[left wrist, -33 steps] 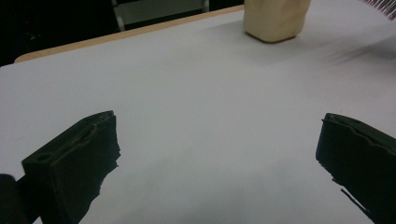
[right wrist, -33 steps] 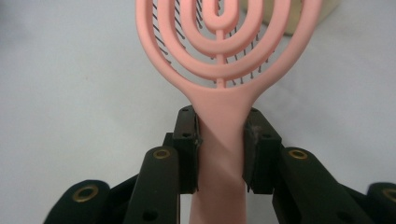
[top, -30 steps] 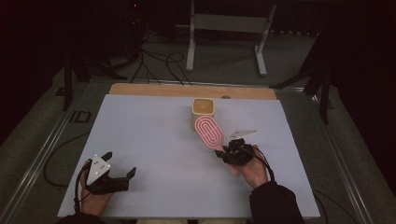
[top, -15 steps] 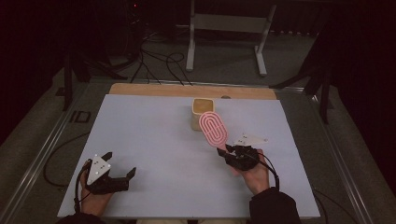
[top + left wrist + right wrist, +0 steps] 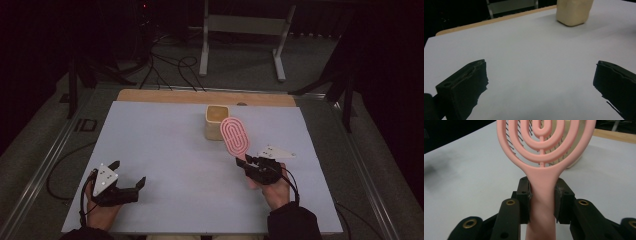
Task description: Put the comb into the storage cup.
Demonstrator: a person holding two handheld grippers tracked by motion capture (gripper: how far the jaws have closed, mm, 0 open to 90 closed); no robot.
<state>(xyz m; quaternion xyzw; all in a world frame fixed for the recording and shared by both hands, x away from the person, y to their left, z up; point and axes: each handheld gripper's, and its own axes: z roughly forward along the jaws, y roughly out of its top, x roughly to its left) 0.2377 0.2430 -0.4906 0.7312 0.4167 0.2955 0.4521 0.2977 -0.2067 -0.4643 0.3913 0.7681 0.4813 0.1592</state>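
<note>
A pink hairbrush (image 5: 235, 136) with looped ribs is held up off the table, its head tilted toward the far side. My right gripper (image 5: 246, 162) is shut on its handle (image 5: 541, 195), both jaws pressed against the sides. Behind the brush stands a small beige square container (image 5: 216, 121), also seen in the left gripper view (image 5: 573, 11). My left gripper (image 5: 129, 176) rests at the near left of the white table (image 5: 165, 150), open, its jaws wide apart over bare surface (image 5: 539, 82) with nothing between them.
A wooden strip (image 5: 200, 96) runs along the table's far edge. Beyond it are a metal stand (image 5: 242, 35) and cables (image 5: 170, 65) on a dark floor. Metal rails (image 5: 45, 170) flank the table.
My right gripper has drawn back toward the near right with the hairbrush, raising it away from the beige container. The left gripper has stayed put.
</note>
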